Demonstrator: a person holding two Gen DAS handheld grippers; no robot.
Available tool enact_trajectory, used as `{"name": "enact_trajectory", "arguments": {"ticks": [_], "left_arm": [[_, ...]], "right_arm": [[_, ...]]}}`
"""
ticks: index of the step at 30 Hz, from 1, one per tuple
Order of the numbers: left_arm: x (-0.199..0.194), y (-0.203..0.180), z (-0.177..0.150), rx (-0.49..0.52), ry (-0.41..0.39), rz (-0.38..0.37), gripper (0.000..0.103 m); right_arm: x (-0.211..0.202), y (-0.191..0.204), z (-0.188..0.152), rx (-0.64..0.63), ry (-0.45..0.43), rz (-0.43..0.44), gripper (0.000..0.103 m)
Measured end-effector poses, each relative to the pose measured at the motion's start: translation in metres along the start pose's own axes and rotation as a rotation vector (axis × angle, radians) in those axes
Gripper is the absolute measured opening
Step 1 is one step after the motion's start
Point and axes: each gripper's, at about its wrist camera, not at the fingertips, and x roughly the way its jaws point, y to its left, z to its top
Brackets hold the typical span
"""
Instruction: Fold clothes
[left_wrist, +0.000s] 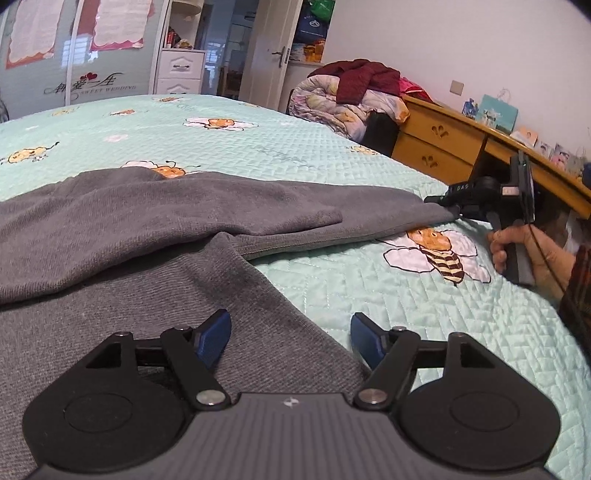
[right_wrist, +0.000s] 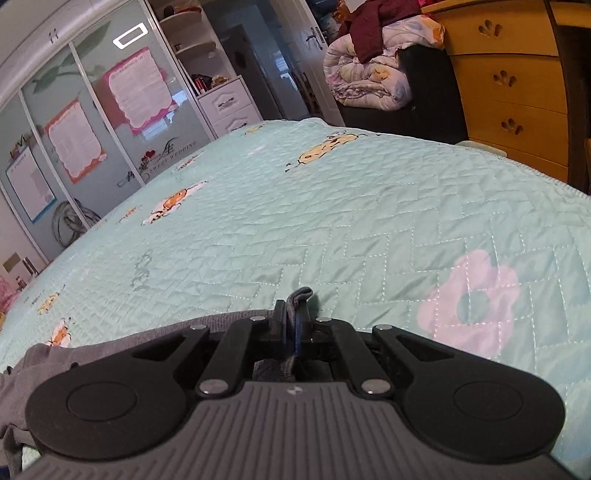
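The grey garment (left_wrist: 155, 229) is lying spread across the near part of the bed, on the mint-green quilted bedspread (left_wrist: 295, 147) printed with cartoon bees. One long section is stretching out to the right in the left wrist view, and a broader section is lying directly under the left gripper.

The right gripper (right_wrist: 293, 325) is clamping the end of that long section: its jaws are standing pressed together, and a small tuft of grey fabric is protruding past the fingertips in the right wrist view. In the left wrist view the same gripper is appearing at the right edge, with the garment corner meeting its tip, and a hand (left_wrist: 517, 247) is gripping its handle beside a plaid sleeve (left_wrist: 576, 295).

The left gripper (left_wrist: 290, 332) is hovering over the broad grey section near its edge. Its jaws are standing wide apart, and nothing is sitting between the blue pads (left_wrist: 218, 332).

Beyond the bed, a yellow wooden dresser (left_wrist: 436, 144) is standing at the right side. A rolled floral quilt (left_wrist: 340, 107) is resting just beside it, with a dark red garment (left_wrist: 365, 79) lying on top. A wardrobe with glazed sliding doors (right_wrist: 85, 122) and a white drawer unit (left_wrist: 179, 72) are standing along the far wall.
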Motion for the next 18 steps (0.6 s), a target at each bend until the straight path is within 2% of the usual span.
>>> {"name": "enact_trajectory", "arguments": {"ticks": [3,4,7,8,10,11,14,16,18], "left_arm": [[-0.004,-0.001,0.001,-0.01,-0.002,0.006,0.076],[-0.007,0.0,0.001,-0.023,-0.002,0.003,0.076],[-0.028,0.006,0.0,-0.097,-0.013,-0.006,0.075],[-0.037,0.007,-0.001,-0.117,-0.019,-0.002,0.075],[-0.059,0.013,-0.002,-0.129,-0.054,0.016,0.074],[-0.07,0.017,-0.003,-0.127,-0.077,0.031,0.075],[-0.093,0.037,-0.006,-0.14,-0.12,0.096,0.075],[-0.098,0.059,-0.014,-0.194,-0.121,0.127,0.075],[-0.095,0.082,-0.025,-0.285,-0.103,0.13,0.075]], "right_arm": [[-0.01,-0.015,0.001,0.129,-0.024,0.006,0.004],[-0.014,-0.02,0.002,0.174,-0.048,-0.026,0.004],[-0.04,-0.015,-0.006,0.262,-0.155,-0.226,0.008],[-0.049,-0.003,-0.008,0.249,-0.197,-0.292,0.012],[-0.06,0.033,-0.014,0.13,-0.275,-0.324,0.012],[-0.059,0.056,-0.016,0.058,-0.28,-0.27,0.012],[-0.036,0.132,-0.024,-0.077,-0.158,-0.008,0.013],[-0.008,0.179,-0.032,-0.069,-0.01,0.227,0.013],[0.021,0.226,-0.044,-0.06,0.129,0.403,0.013]]}}
